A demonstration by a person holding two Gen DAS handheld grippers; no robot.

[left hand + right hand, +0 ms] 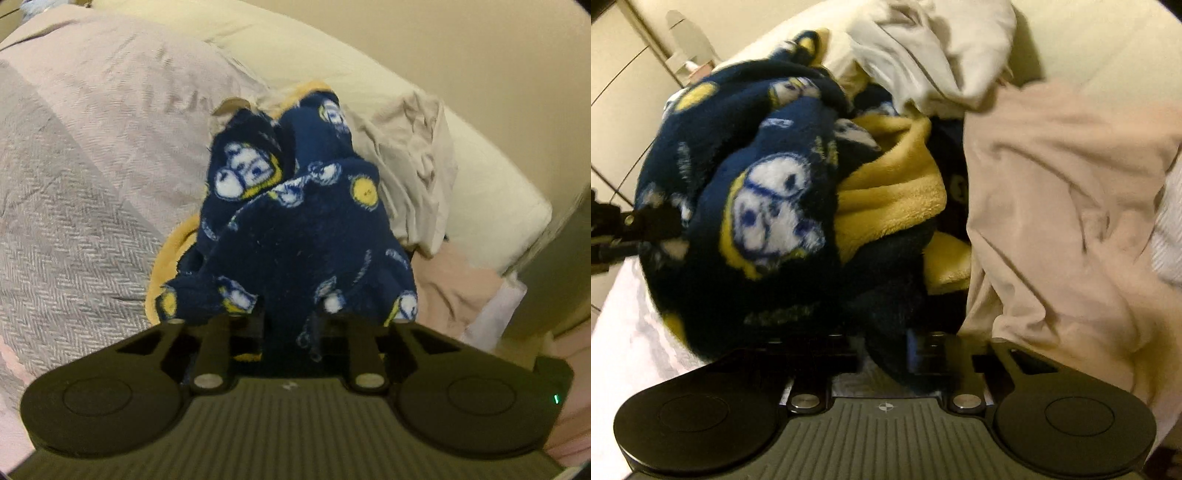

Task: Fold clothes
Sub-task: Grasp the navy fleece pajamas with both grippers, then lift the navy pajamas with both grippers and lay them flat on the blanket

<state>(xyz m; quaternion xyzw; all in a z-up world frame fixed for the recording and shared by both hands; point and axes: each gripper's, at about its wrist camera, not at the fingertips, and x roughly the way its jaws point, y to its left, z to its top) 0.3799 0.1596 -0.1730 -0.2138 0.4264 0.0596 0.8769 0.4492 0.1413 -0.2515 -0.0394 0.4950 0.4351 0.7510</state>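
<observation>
As both claws close on bunched folds, the navy fleece garment (295,229) mounds ahead of the left claw (291,317) and right claw (886,343); soft, light, floppy, likely best regripped along an edge.

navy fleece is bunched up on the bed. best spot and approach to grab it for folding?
Take the navy fleece by its yellow-lined edge, probably from the side where that lining folds outward. The garment is one crumpled mound, so a hem gives a traceable line to spread from. Both the left gripper and right gripper already pinch bunched pile.
</observation>
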